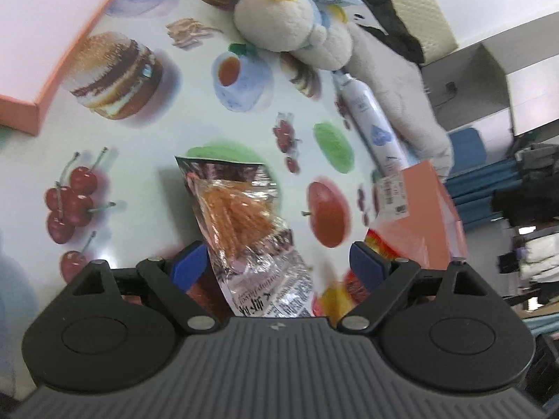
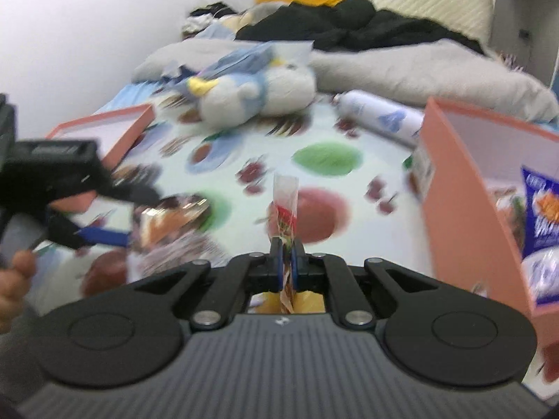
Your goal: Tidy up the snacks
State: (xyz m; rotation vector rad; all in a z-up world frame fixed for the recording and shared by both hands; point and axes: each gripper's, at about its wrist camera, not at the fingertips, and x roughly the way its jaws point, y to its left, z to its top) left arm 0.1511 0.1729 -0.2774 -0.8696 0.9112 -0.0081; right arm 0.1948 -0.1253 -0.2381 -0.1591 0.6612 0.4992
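A clear snack packet of orange sticks (image 1: 241, 216) lies on the food-print tablecloth (image 1: 146, 160). My left gripper (image 1: 278, 263) stands open around its near end, the blue pads apart on either side. In the right wrist view the same packet (image 2: 174, 220) shows beside the left gripper's blue finger (image 2: 101, 236). My right gripper (image 2: 287, 255) is shut on a thin red and yellow snack packet (image 2: 286, 206), which stands up edge-on above the table. That packet's lower part (image 1: 349, 289) shows at the left view's right side.
An open pink box (image 2: 450, 181) at the right holds a blue snack bag (image 2: 541, 216). Its pink lid (image 2: 104, 129) lies at the left. A plush toy (image 2: 251, 94), a white spray can (image 2: 377, 115) and a grey pillow (image 2: 419, 66) lie further back. A person's hand (image 2: 14, 279) holds the left gripper.
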